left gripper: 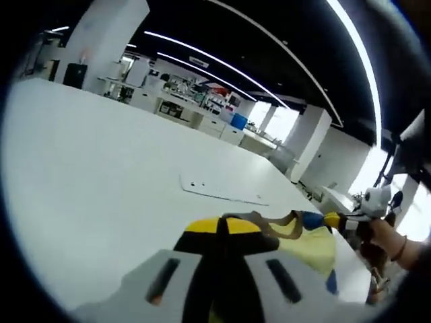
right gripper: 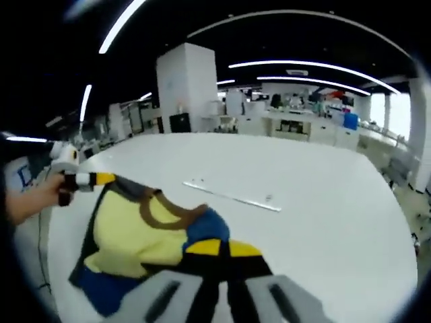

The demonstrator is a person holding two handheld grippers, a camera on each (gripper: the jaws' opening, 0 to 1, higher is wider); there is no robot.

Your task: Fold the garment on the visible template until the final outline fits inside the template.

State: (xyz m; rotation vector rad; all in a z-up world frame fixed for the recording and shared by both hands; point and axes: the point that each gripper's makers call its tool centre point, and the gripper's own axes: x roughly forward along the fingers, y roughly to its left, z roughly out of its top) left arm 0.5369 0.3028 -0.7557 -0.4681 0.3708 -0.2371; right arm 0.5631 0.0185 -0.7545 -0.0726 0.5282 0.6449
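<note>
Left claw (left gripper: 222, 259) grips the yellow garment (left gripper: 306, 245) above the white table (left gripper: 101, 195).

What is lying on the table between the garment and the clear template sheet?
Nothing: in the right gripper view, only bare white table lies between the garment and the template. The left gripper view shows the same bare stretch.

yellow garment (right gripper: 131, 235) with brown neckline, blue patches, black edge, on white table (right gripper: 303, 222).
</note>
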